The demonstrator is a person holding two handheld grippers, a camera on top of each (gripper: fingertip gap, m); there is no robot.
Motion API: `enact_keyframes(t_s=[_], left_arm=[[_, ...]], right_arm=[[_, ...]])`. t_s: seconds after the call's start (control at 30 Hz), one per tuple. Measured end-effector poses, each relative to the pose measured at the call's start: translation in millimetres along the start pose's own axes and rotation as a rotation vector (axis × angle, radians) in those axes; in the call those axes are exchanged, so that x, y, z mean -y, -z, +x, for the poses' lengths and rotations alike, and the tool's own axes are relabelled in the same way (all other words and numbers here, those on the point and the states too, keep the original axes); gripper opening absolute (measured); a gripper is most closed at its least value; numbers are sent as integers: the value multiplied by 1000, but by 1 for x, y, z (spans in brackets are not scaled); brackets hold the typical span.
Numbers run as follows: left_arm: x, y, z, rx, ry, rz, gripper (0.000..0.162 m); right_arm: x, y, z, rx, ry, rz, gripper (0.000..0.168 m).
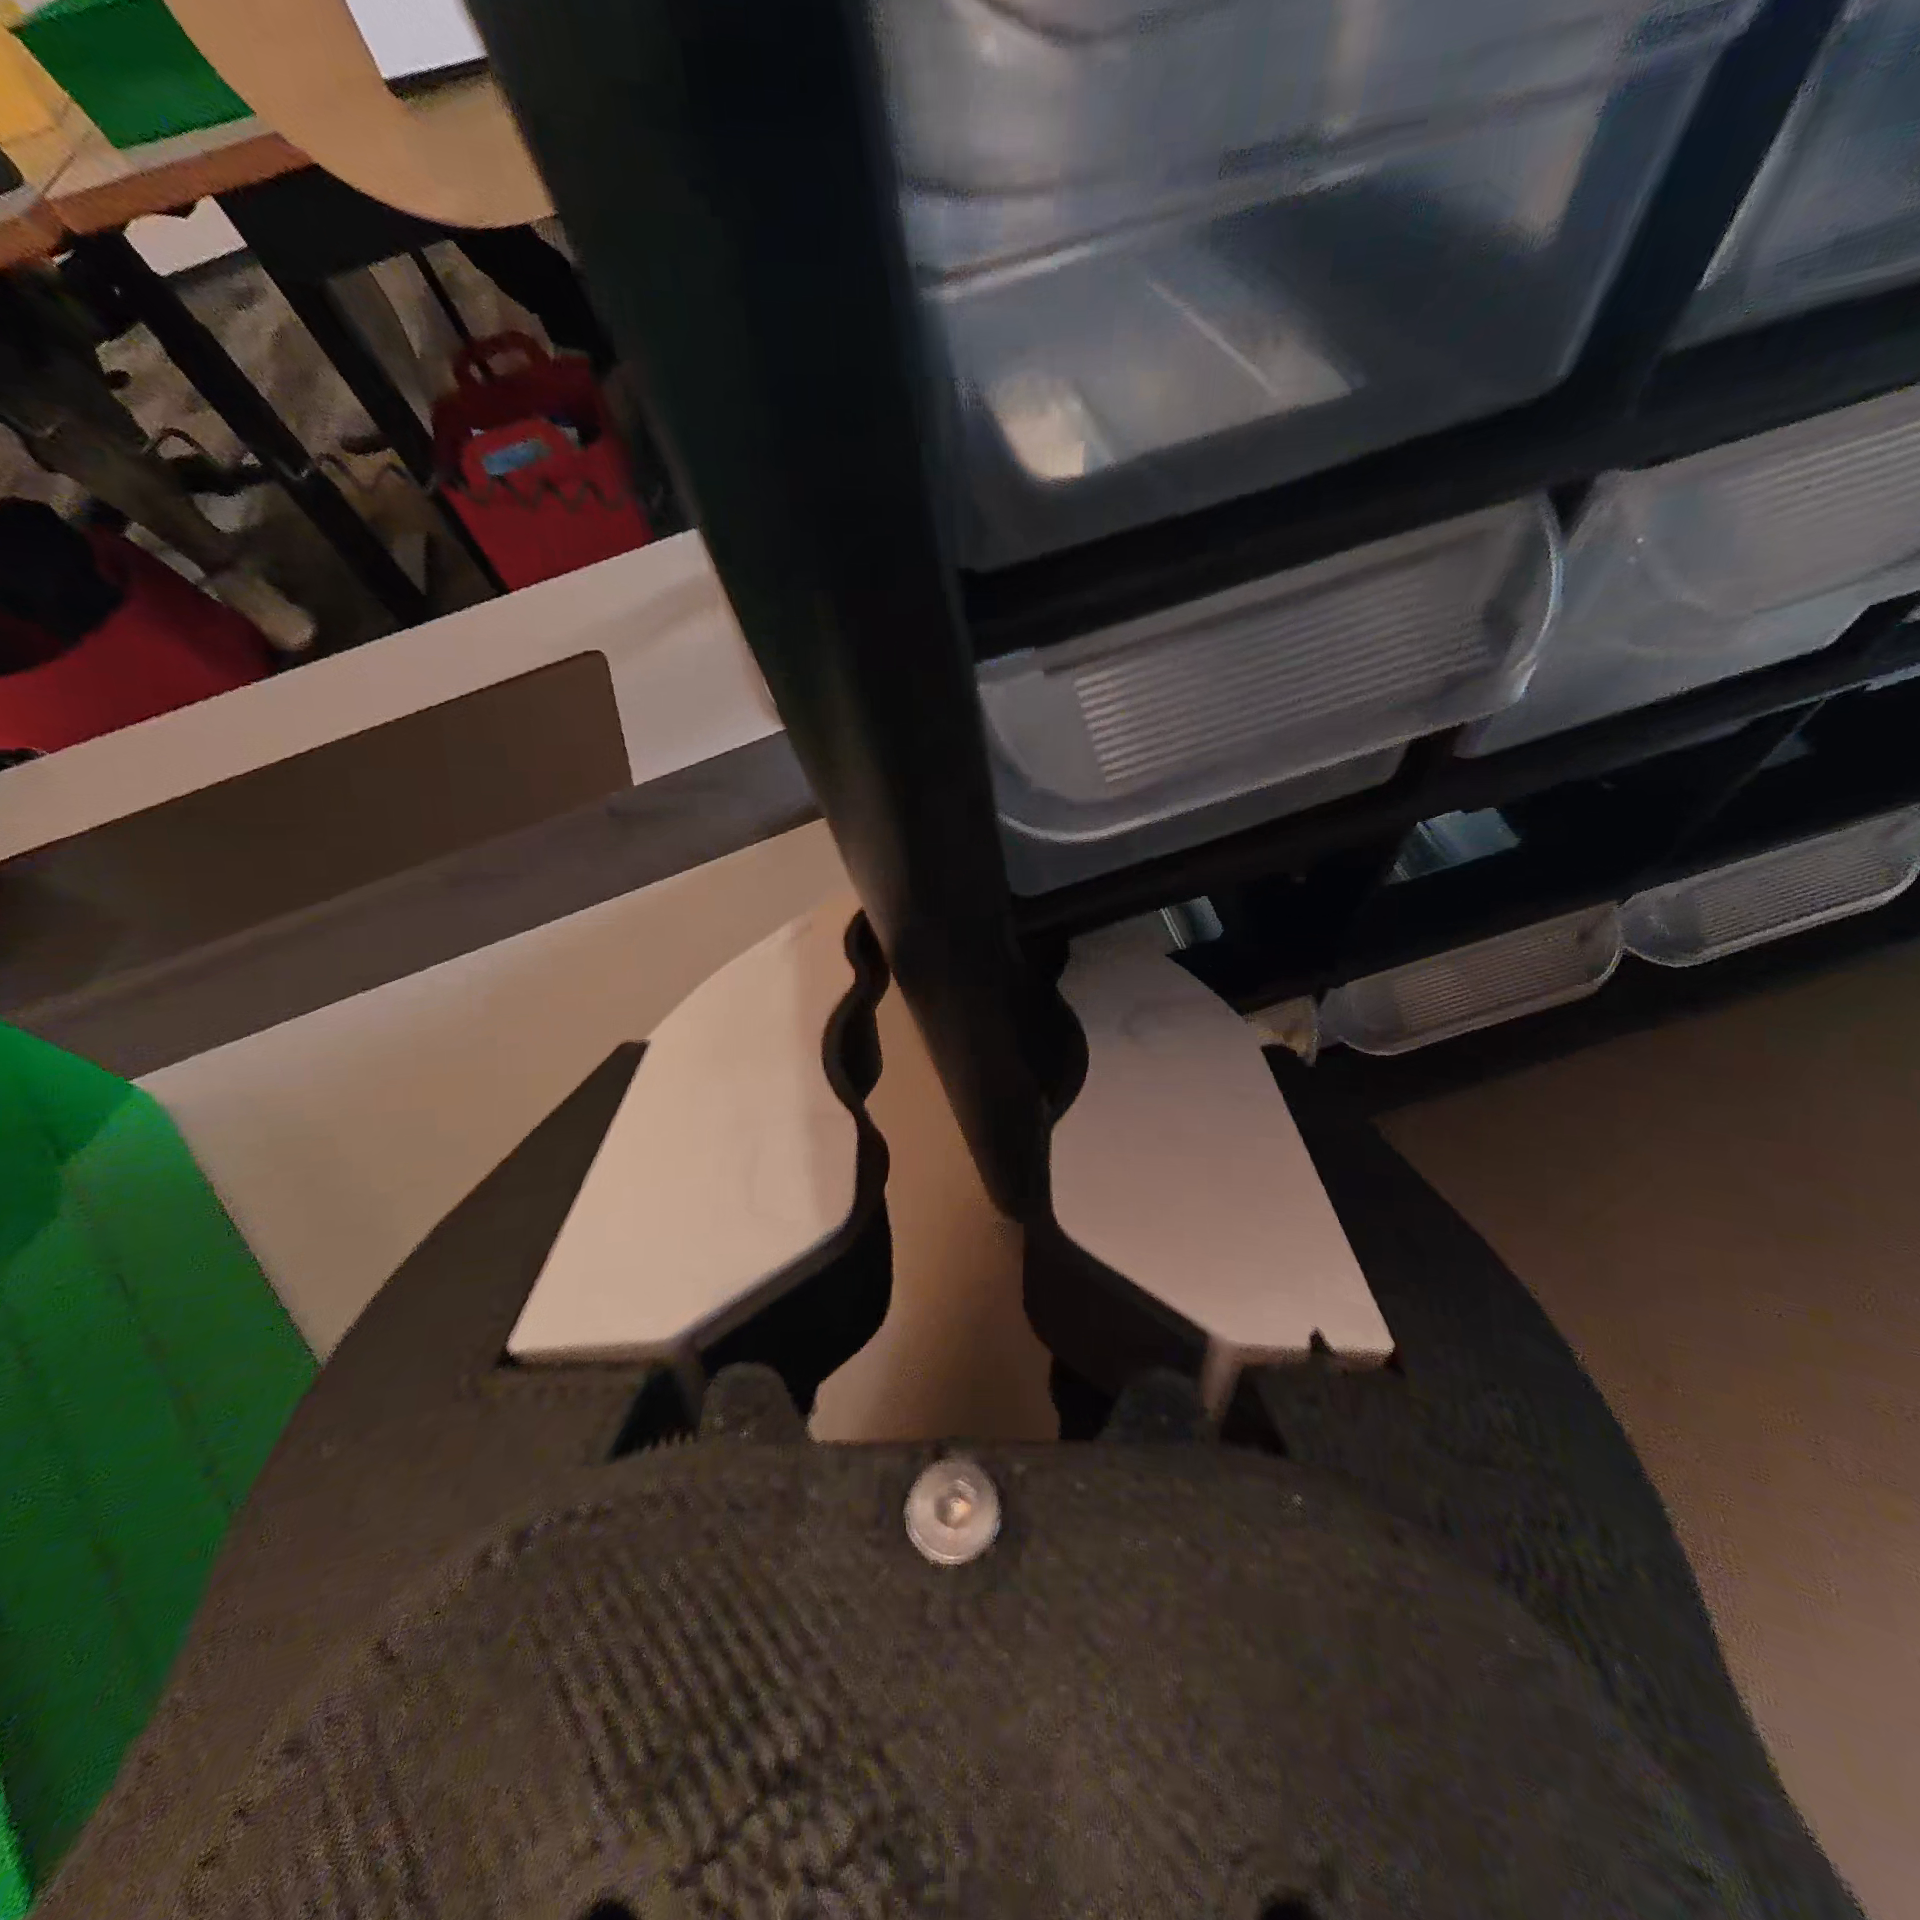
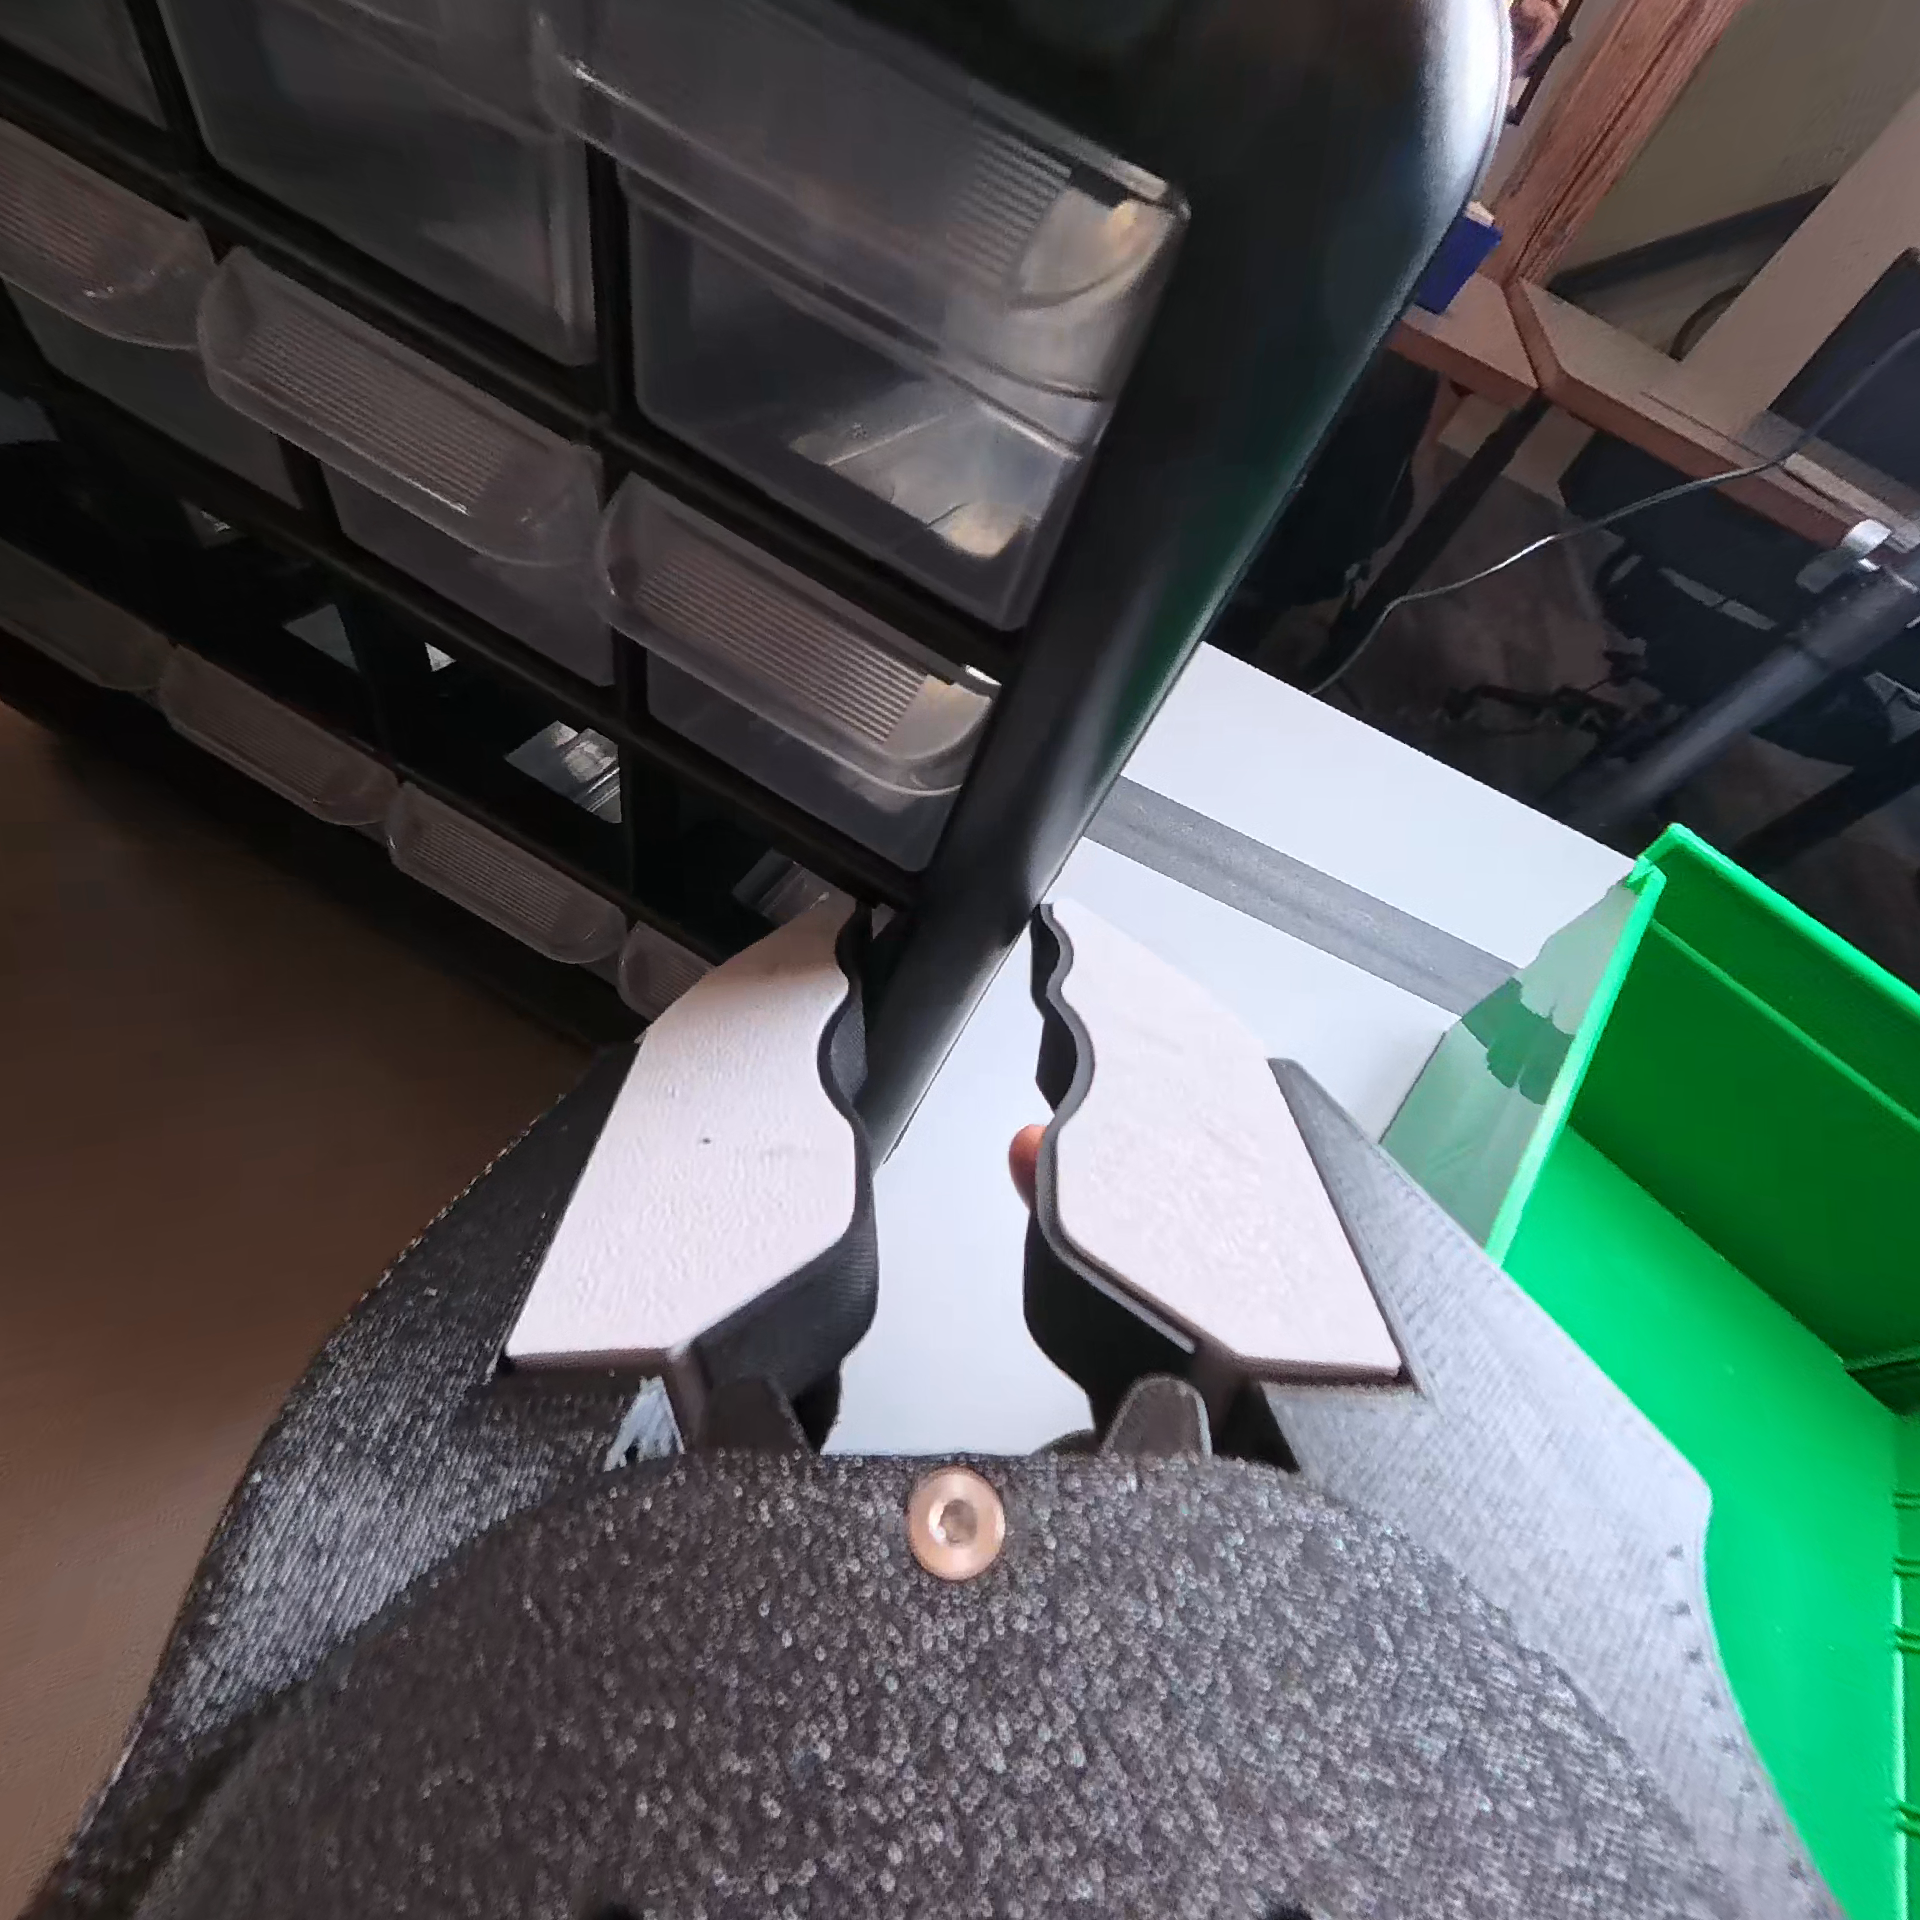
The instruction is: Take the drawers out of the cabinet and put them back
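Observation:
The black cabinet (image 1: pixel 727 364) holds clear plastic drawers (image 1: pixel 1247 665) in rows and stands tilted in both views. My left gripper (image 1: pixel 961 935) is shut on the cabinet's left side wall near its bottom. My right gripper (image 2: pixel 951 914) is shut on the cabinet's right side wall (image 2: pixel 1226 468) near its bottom, with the wall pressed against the left finger. An upper drawer (image 2: pixel 883 364) next to that wall sticks out a little. Some lower slots (image 2: pixel 468 717) look dark and empty. The cabinet's top is out of view.
The cabinet rests on a brown mat (image 2: pixel 208 1039) on a white table (image 1: pixel 364 675). A green bin (image 2: pixel 1714 1195) stands to the right, and a green object (image 1: pixel 104 1299) is at the left. A red bag (image 1: pixel 530 468) and table legs are on the floor beyond.

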State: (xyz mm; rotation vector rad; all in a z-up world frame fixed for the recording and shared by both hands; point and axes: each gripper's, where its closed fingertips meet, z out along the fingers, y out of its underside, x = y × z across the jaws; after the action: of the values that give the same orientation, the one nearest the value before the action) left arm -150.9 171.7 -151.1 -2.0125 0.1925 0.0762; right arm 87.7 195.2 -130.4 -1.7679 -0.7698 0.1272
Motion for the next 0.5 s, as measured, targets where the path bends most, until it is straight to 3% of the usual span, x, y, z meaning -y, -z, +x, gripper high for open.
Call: enact_keyframes(t_s=[0.33,0.5], left_arm=[[-19,41,2,52,-3,-19,27],[-20,43,1,53,-2,-9,27]], right_arm=[[-3,23,-19,60,66,30,28],[-3,24,-21,64,55,37,28]])
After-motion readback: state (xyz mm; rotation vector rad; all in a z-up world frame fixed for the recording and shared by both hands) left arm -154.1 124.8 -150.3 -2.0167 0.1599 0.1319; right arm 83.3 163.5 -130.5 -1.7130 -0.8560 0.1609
